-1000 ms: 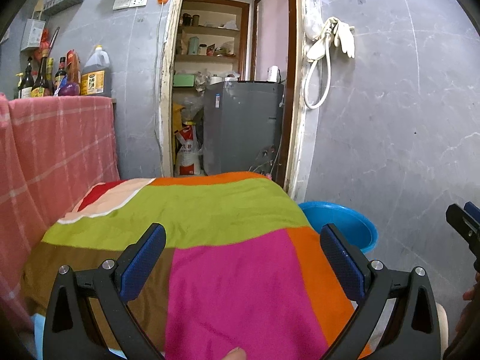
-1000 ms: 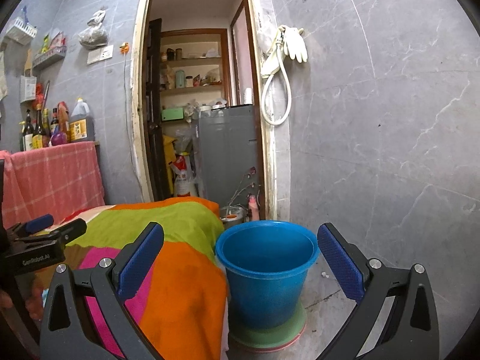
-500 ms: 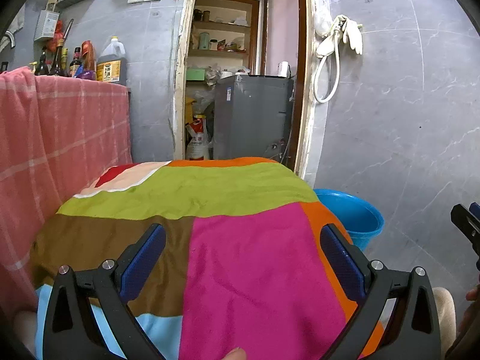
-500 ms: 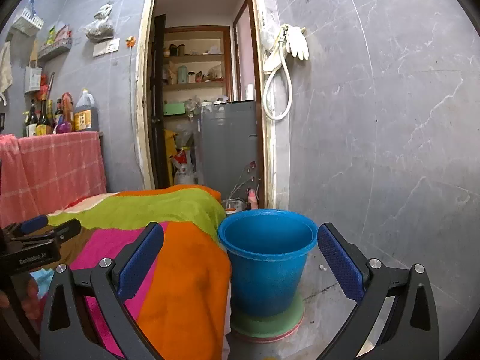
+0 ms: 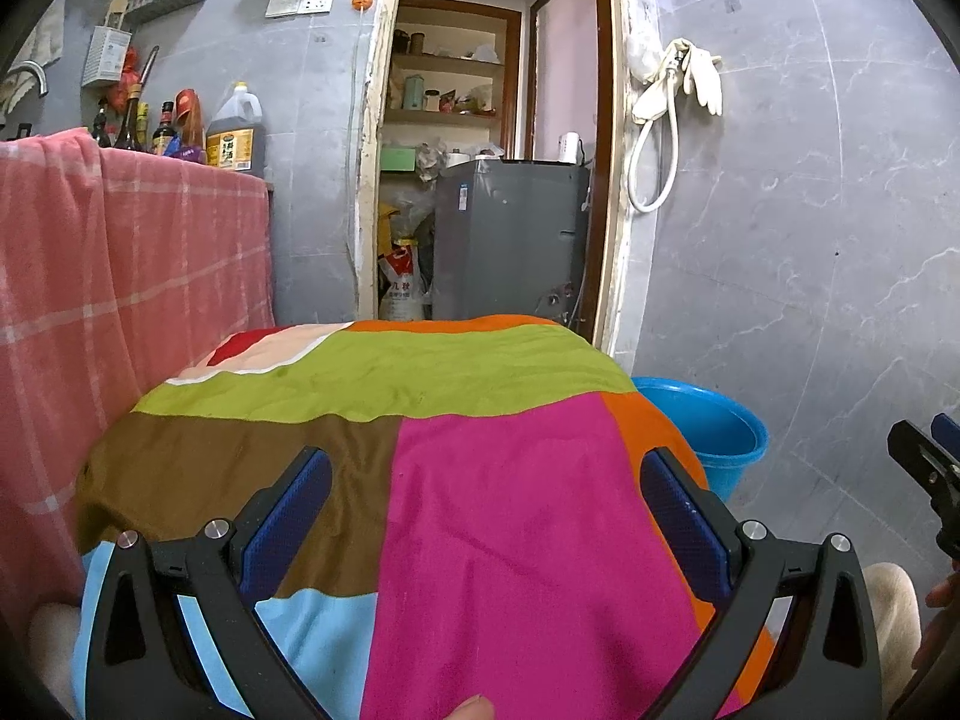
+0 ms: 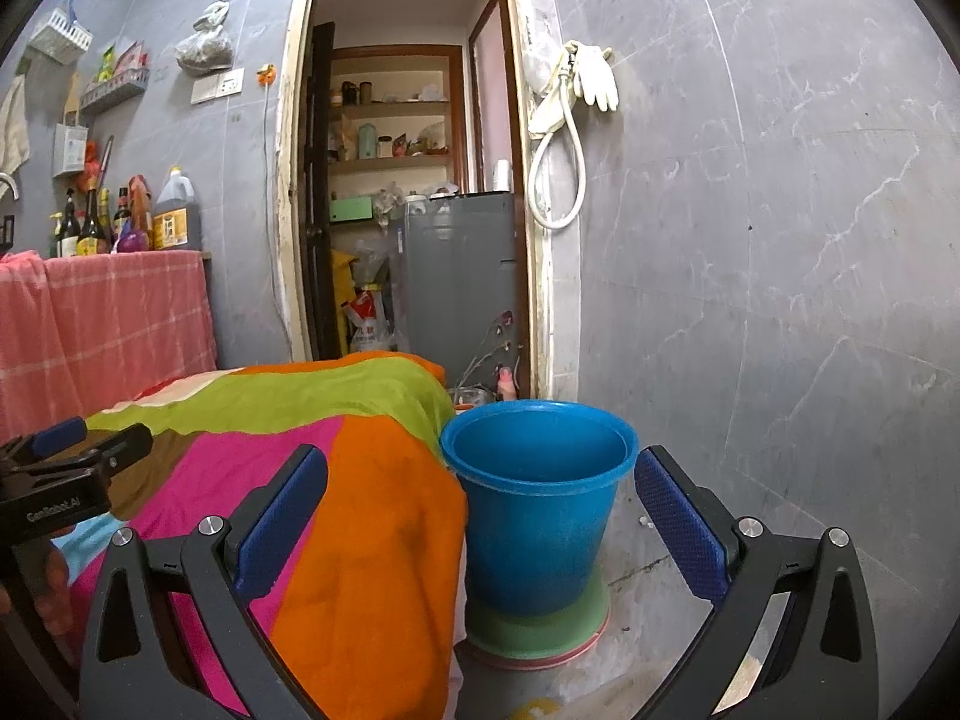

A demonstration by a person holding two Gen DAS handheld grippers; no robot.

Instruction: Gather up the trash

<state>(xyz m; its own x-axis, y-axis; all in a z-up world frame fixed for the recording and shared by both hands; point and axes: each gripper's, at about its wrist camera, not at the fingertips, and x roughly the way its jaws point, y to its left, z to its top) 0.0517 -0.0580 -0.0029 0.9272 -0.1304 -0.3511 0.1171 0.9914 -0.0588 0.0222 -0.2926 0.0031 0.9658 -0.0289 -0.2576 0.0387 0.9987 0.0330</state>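
Observation:
A blue plastic bucket [image 6: 537,498] stands on the floor on a green and pink base, to the right of a table covered by a patchwork cloth [image 5: 480,480]. The bucket also shows in the left wrist view [image 5: 714,426]. No trash is visible on the cloth. My left gripper [image 5: 483,510] is open and empty above the cloth's near part. My right gripper [image 6: 480,510] is open and empty, in front of the bucket and the cloth's orange corner. The left gripper appears at the left edge of the right wrist view [image 6: 66,462].
A counter draped in pink checked cloth [image 5: 120,276] holds several bottles at the left. A doorway behind the table opens to a grey appliance [image 5: 510,240] and shelves. A hose and gloves [image 5: 672,108] hang on the grey tiled wall at the right.
Both cameras have risen and tilted down a little, so more of the cloth's near part shows. Both grippers stay open and empty.

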